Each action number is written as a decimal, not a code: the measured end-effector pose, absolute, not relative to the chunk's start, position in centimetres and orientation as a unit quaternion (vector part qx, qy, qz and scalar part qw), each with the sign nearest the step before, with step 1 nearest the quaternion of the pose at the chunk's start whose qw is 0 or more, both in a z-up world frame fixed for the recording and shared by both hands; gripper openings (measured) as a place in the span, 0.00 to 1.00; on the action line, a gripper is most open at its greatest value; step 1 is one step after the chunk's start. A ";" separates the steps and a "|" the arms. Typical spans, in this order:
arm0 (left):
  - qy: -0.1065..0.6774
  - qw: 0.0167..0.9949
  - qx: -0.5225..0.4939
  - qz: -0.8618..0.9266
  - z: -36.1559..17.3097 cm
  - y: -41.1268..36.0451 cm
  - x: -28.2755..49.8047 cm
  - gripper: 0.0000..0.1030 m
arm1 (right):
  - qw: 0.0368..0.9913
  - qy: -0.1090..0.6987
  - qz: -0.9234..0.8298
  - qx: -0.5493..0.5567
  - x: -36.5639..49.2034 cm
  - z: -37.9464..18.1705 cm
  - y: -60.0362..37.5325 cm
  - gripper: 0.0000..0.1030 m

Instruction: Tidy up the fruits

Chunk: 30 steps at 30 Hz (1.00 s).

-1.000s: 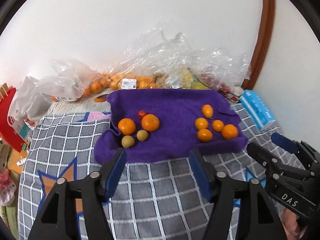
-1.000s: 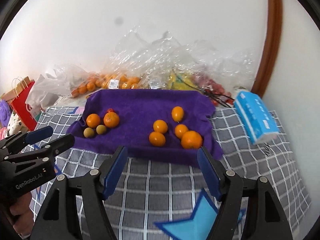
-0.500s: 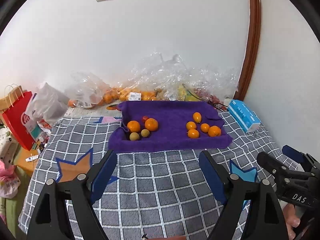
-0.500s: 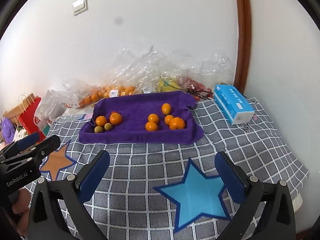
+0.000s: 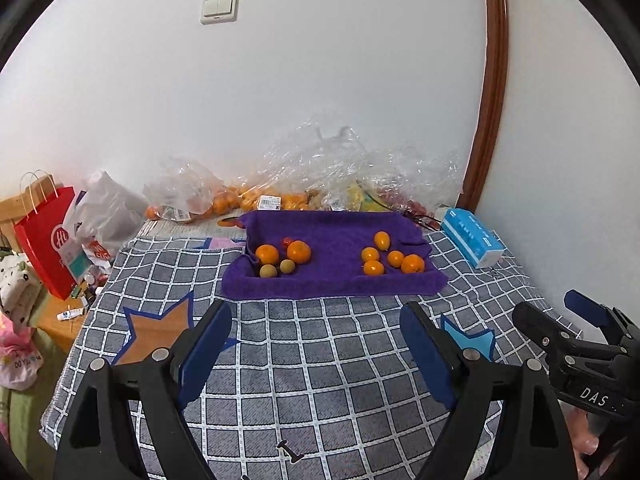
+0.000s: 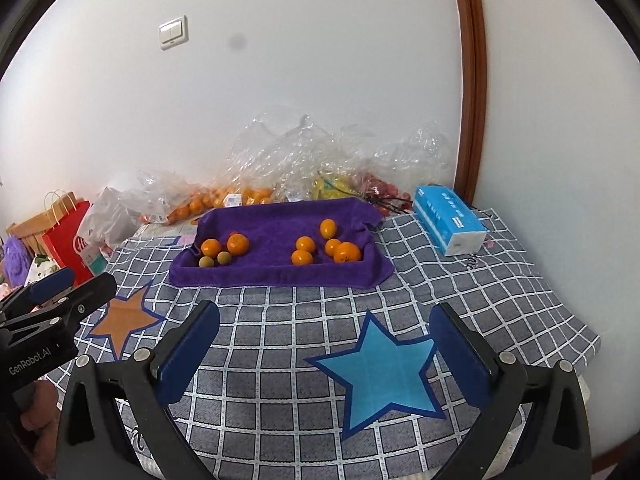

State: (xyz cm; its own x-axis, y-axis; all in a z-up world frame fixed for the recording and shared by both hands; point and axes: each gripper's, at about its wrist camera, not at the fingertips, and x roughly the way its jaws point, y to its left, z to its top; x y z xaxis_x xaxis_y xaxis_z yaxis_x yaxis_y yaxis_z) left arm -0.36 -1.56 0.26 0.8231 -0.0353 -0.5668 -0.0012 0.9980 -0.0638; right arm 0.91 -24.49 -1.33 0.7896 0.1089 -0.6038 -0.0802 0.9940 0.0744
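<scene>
Writing on my tools: "DAS" in white on my right gripper (image 5: pixel 560 320), seen from the left camera; "GenRobot.AI" on my left gripper (image 6: pixel 72 284), seen from the right camera.
Other labels: a red paper bag (image 5: pixel 46 240) off the table's left edge carries a white round logo I cannot read; white barcode stickers on the plastic bags (image 5: pixel 320 176) are too small to read.
My left gripper: jaws wide, nothing between the blue pads, over the checked cloth (image 5: pixel 320 360) near the table's front edge; they have just been opening.
My right gripper: jaws at their widest, empty, above the light blue star (image 6: pixel 380 372).
Fruits: on a fuzzy purple towel (image 5: pixel 332 280) toward the table's back edge. Left group: two round oranges (image 5: pixel 267 254), two small dull green fruits (image 5: pixel 268 271), one tiny red one. Right group: five smooth orange fruits (image 5: pixel 412 263), one oval.
Back edge: crinkled clear bags of more oranges.
Back right corner: a blue tissue pack (image 6: pixel 448 216), print unreadable.
</scene>
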 end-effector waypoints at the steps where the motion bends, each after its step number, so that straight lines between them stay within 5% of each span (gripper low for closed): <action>1: 0.298 0.954 -0.030 -0.008 0.2 -1.6 -0.4 0.83 | 0.946 0.321 0.050 0.024 0.9 -1.4 -24.6 1.00; 30: 0.297 0.955 -0.022 -0.003 0.2 -2.1 -0.8 0.83 | 0.947 0.317 0.051 0.021 0.5 -1.5 -24.7 1.00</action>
State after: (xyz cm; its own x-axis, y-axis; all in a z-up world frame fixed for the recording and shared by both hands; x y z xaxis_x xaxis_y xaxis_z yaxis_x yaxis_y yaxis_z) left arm -0.77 -2.10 0.19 0.8235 -0.0183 -0.5670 -0.0080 0.9990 -0.0440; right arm 0.46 -24.73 -1.45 0.7933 0.1096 -0.5989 -0.0831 0.9940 0.0718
